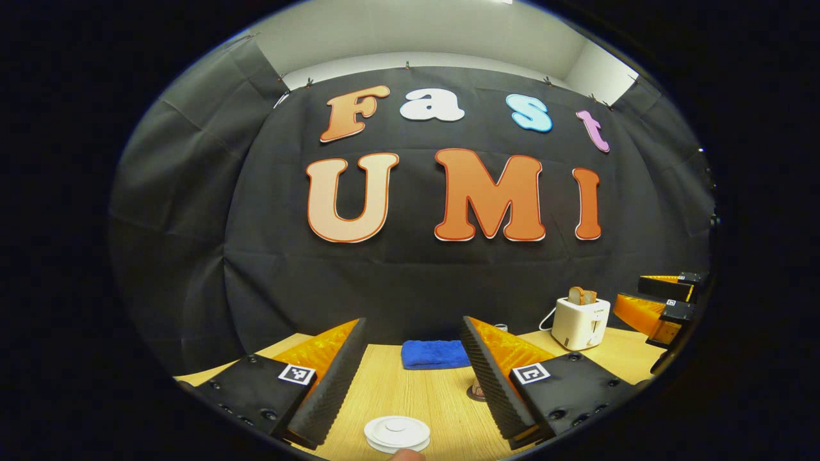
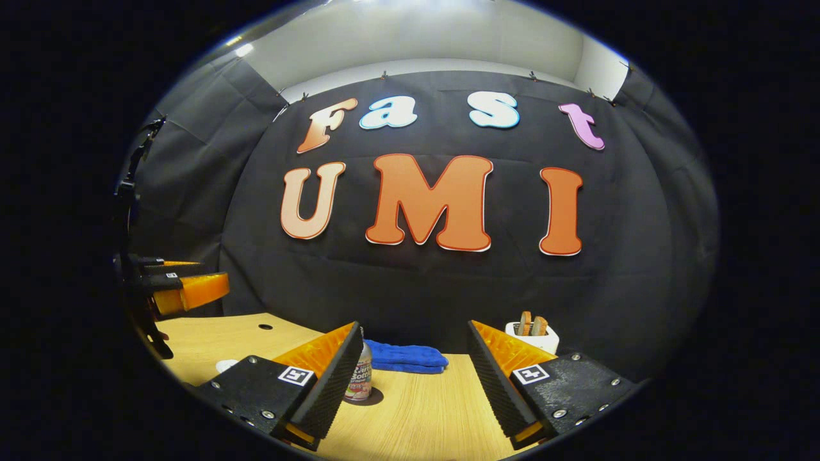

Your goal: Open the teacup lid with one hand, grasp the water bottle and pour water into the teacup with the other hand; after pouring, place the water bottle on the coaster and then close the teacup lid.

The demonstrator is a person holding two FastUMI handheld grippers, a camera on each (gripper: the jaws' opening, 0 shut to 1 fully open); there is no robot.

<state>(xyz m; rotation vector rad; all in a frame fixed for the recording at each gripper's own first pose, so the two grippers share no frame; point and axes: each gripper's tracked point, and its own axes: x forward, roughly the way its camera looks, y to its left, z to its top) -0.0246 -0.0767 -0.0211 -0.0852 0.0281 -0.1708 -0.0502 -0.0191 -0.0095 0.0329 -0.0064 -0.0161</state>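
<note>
left gripper view: the left hand-held gripper hangs over the wooden desk with its fingers wide apart and nothing between them. a white lid sits at the bottom edge between the fingers, below them. a blue towel lies ahead by the wall. a white toaster with bread stands at the right. the right hand-held gripper shows at the far right edge.

right gripper view: the right hand-held gripper is also wide and empty. a small bottle stands upright on a dark coaster, just beside the left-side finger; i cannot tell if they touch. the towel lies behind it, the toaster at the right, the left hand-held gripper at the far left.
</note>
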